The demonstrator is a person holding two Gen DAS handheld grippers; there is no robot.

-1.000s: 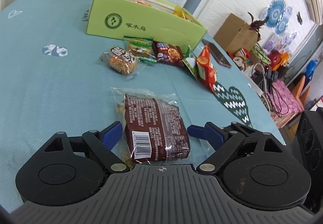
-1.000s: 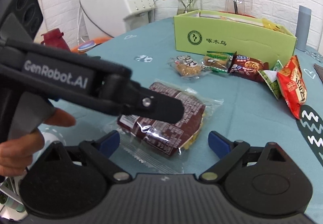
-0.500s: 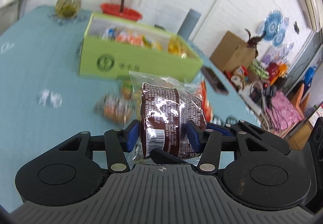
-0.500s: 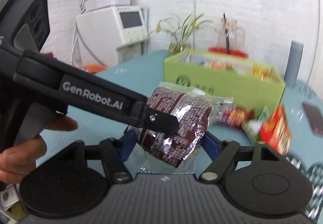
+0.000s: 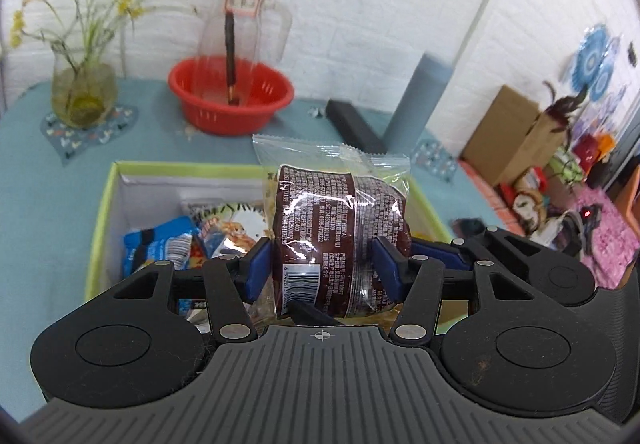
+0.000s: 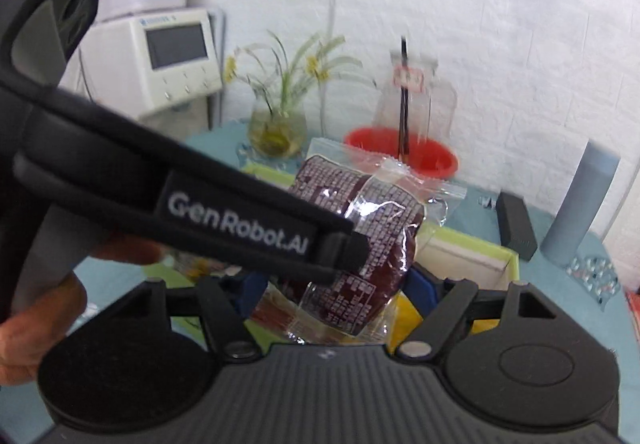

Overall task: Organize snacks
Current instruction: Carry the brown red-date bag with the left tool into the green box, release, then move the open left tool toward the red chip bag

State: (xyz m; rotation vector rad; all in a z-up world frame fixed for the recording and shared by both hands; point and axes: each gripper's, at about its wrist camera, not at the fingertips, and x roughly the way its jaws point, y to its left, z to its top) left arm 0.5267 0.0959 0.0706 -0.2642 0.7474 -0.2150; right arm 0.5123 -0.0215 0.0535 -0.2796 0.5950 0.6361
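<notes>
A brown snack packet in clear wrap is held above the open green box, which holds several snack packets. My left gripper is shut on the packet, its blue pads pressing both sides. In the right wrist view the same packet sits between the pads of my right gripper, which is also shut on it. The left gripper's black arm crosses in front there. The green box's rim shows below the packet.
Behind the box stand a red basin with a clear jug, a glass vase with a plant, a grey cylinder and a black block. A white machine stands at the back left. The person's hand holds the left gripper.
Both grippers closed on the brown packet, lifted it off the table and carried it forward to above the green box.
</notes>
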